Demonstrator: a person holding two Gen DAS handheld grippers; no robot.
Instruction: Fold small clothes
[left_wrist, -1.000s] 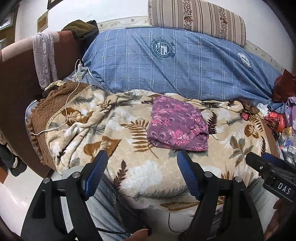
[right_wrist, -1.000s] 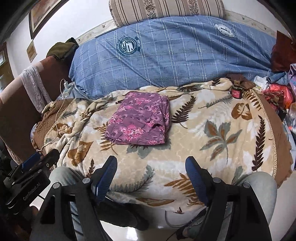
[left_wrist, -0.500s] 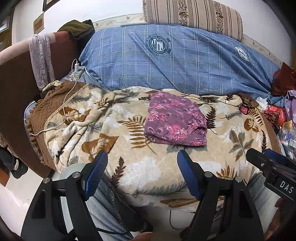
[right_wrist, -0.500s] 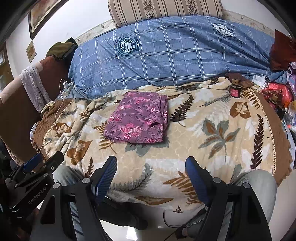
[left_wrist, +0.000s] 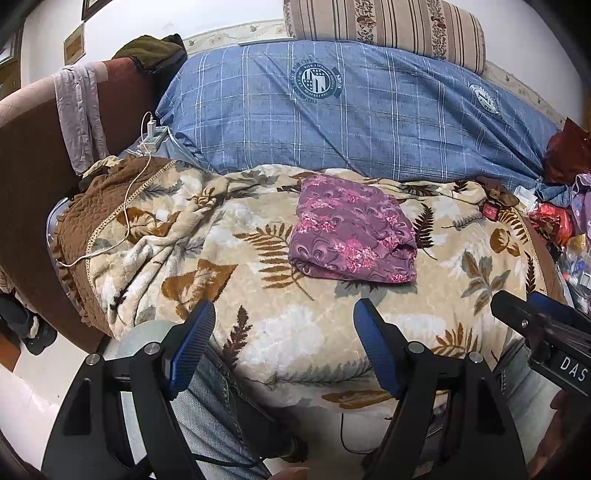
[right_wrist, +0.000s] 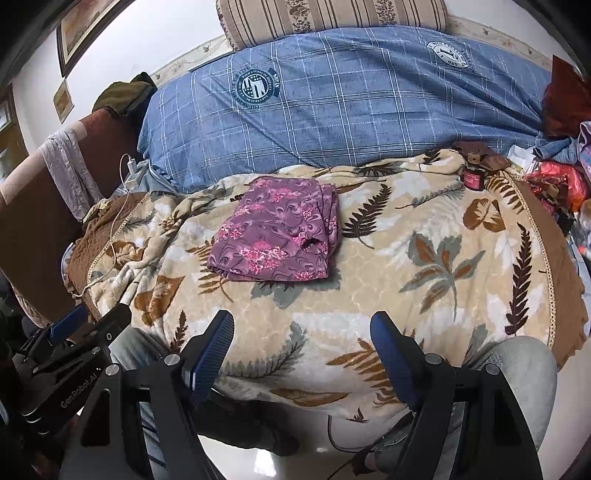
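Observation:
A folded purple floral garment (left_wrist: 351, 236) lies on the leaf-print blanket (left_wrist: 295, 332), toward its far side; it also shows in the right wrist view (right_wrist: 275, 236). My left gripper (left_wrist: 282, 317) is open and empty, held back over the blanket's near edge, well short of the garment. My right gripper (right_wrist: 301, 328) is open and empty, also held back near the blanket's front edge. The right gripper's body shows at the right of the left wrist view (left_wrist: 543, 332); the left gripper's body shows at the lower left of the right wrist view (right_wrist: 70, 350).
A blue checked duvet (left_wrist: 351, 114) and striped pillow (left_wrist: 388, 29) lie behind the blanket. A charger cable (left_wrist: 125, 206) runs over the left side. A small red jar (right_wrist: 472, 177) and a pile of clutter (right_wrist: 561, 177) sit at right. My knees are under the blanket's front edge.
Both grippers have drawn back a little from the bed and tilted slightly; the garment has not moved. Both stay open.

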